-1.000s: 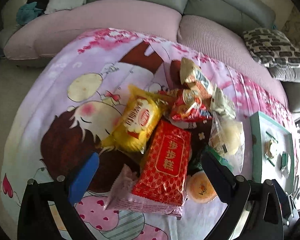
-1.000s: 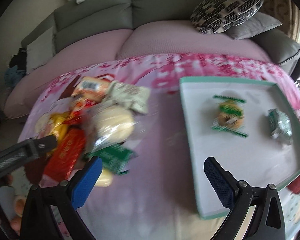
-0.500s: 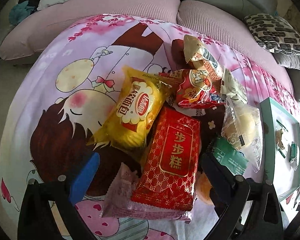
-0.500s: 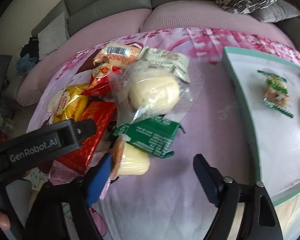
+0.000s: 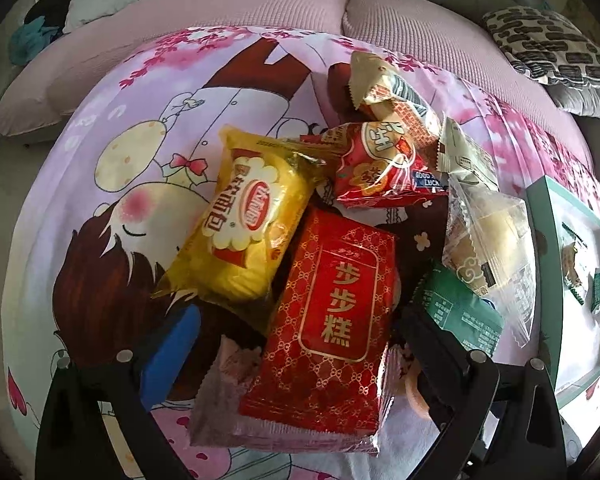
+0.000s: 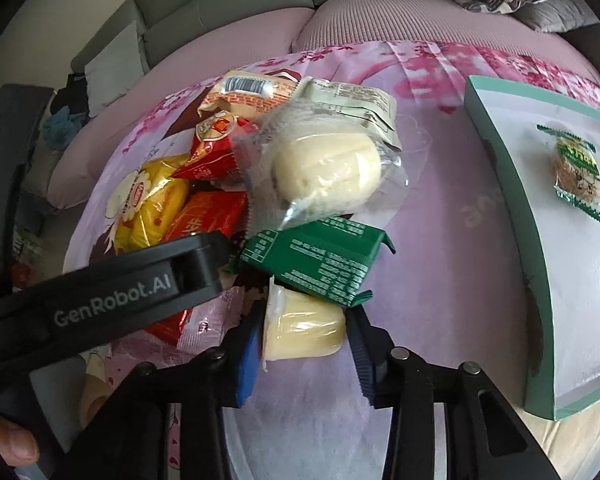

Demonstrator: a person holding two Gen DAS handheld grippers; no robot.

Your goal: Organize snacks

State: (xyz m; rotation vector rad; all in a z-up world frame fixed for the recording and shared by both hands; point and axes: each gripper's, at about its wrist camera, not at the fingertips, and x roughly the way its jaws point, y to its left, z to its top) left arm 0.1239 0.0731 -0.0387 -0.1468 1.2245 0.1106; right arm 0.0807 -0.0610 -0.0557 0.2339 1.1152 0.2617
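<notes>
On cartoon-print cloth [image 5: 112, 128]: snacks [image 5: 332, 292], perhaps sofa-backed.

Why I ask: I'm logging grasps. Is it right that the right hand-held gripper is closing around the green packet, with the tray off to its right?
Not quite. In the right wrist view, the right hand-held gripper brackets the pale yellow jelly cup, not the green packet lying just beyond it. The tray is indeed to its right.

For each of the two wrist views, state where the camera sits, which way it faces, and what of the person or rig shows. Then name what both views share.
Left wrist: on the left gripper, facing the red packet; own fingers show.
Right wrist: on the right gripper, facing the pudding cup between its fingers; the left gripper's body and a fingertip show.
Shared: green packet, yellow packet, teal tray.
</notes>
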